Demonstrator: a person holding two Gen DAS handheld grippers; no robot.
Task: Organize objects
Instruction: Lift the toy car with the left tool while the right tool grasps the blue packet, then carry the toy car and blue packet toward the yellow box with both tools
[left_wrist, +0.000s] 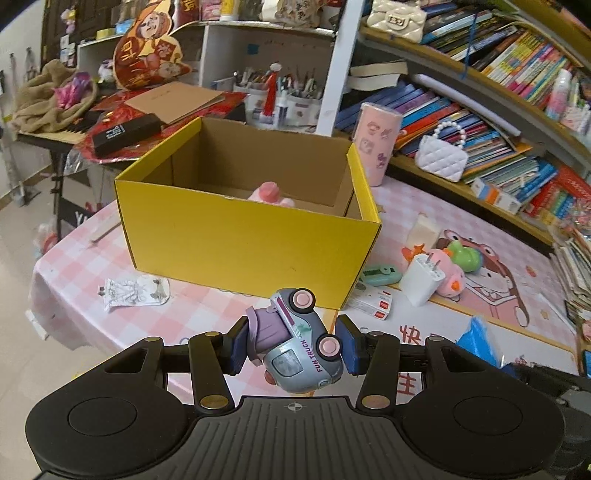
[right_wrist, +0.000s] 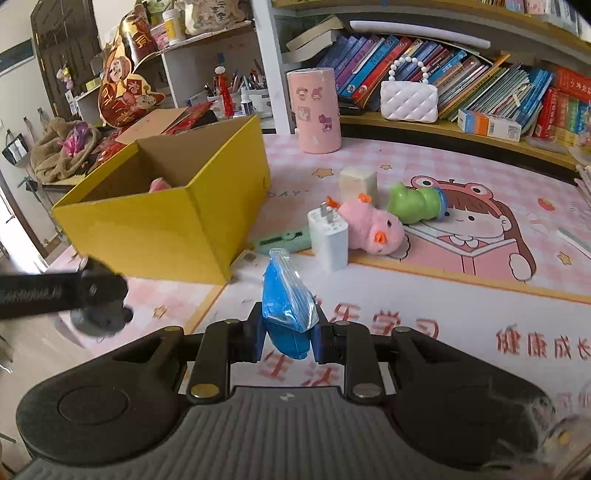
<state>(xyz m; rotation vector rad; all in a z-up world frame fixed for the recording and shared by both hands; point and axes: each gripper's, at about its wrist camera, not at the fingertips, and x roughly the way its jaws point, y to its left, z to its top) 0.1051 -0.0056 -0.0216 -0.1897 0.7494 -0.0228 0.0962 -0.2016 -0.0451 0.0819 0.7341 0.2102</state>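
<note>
My left gripper (left_wrist: 293, 341) is shut on a grey and purple toy truck (left_wrist: 301, 343), tipped on its side and held in the air just short of the yellow cardboard box's (left_wrist: 243, 240) near wall. A pink toy (left_wrist: 271, 192) lies inside the box. My right gripper (right_wrist: 290, 336) is shut on a blue packet in clear plastic (right_wrist: 286, 306), lifted off the table to the right of the box (right_wrist: 155, 229). The left gripper shows blurred at that view's left edge (right_wrist: 88, 291). A white charger (right_wrist: 328, 236), pink plush duck (right_wrist: 373, 229), green toy (right_wrist: 413, 201) and mint-green cutter (right_wrist: 282, 240) lie on the pink tablecloth.
A pink cylinder (right_wrist: 314, 110) stands behind the box. A white quilted purse (right_wrist: 408, 99) and rows of books fill the low shelf along the back right. A crumpled wrapper (left_wrist: 133, 291) lies by the table's left edge. Small white boxes (left_wrist: 373, 299) sit at the box's corner.
</note>
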